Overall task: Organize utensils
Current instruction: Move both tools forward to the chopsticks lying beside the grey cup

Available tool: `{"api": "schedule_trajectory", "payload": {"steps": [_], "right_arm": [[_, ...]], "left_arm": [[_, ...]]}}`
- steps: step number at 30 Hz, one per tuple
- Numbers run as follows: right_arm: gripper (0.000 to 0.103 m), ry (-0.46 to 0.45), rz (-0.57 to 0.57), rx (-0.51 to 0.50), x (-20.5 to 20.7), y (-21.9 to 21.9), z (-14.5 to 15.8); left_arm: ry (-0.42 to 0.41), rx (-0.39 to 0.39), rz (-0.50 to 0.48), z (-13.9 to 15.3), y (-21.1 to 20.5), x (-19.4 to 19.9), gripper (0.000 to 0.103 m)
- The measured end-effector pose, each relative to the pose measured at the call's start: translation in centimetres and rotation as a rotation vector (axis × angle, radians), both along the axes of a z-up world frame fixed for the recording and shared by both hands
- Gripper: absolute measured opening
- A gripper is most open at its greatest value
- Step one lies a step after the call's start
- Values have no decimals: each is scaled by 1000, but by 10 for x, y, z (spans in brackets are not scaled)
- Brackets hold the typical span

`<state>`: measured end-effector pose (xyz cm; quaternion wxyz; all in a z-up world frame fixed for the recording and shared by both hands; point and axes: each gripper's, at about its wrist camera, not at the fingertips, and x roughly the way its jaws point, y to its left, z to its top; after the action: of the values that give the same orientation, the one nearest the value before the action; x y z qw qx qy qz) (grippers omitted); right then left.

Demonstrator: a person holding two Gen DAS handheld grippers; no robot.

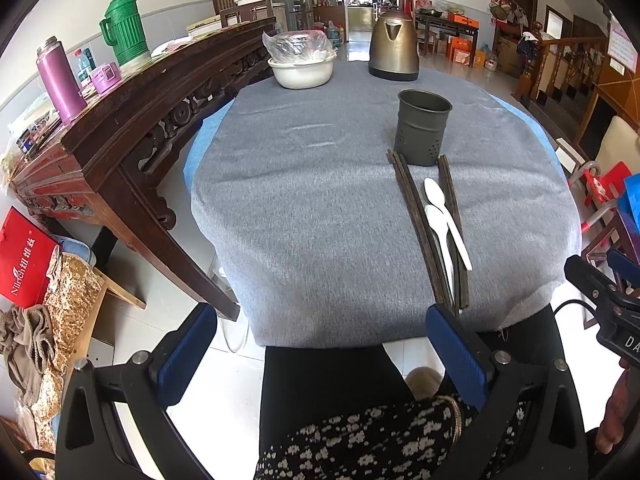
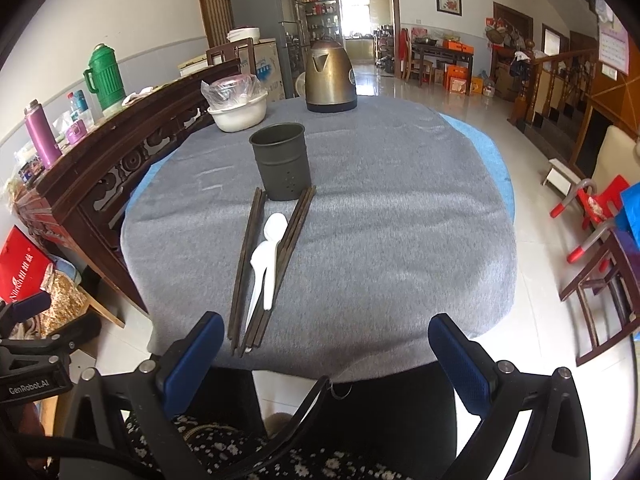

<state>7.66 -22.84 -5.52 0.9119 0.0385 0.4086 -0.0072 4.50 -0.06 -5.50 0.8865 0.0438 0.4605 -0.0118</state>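
Right wrist view, dark perforated metal cup [image 2: 282,162], wooden chopsticks [image 2: 245,268], white plastic spoons [image 2: 267,258], grey felt cloth [image 2: 380,220], both grippers' fingers [image 2: 460,354] spread, empty.

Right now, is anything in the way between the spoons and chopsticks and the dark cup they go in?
Nothing visible blocks them. The chopsticks and white spoons lie on the grey cloth right before the dark cup, whose top is open. Bowl and kettle stand farther back.
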Motion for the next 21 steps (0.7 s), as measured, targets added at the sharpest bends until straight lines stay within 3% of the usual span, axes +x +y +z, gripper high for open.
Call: {"api": "schedule_trajectory", "payload": {"steps": [9, 15, 18, 21], "right_arm": [[103, -11, 33, 32, 57, -6, 3], [100, 53, 73, 121, 113, -6, -23], [90, 86, 112, 134, 135, 0, -37], [68, 139, 118, 159, 166, -1, -56]], "left_arm": [[-11, -50, 46, -5, 13, 51, 103], [28, -80, 43, -26, 9, 98, 103], [45, -86, 14, -37, -1, 119, 100], [70, -104, -17, -45, -11, 138, 89]]}}
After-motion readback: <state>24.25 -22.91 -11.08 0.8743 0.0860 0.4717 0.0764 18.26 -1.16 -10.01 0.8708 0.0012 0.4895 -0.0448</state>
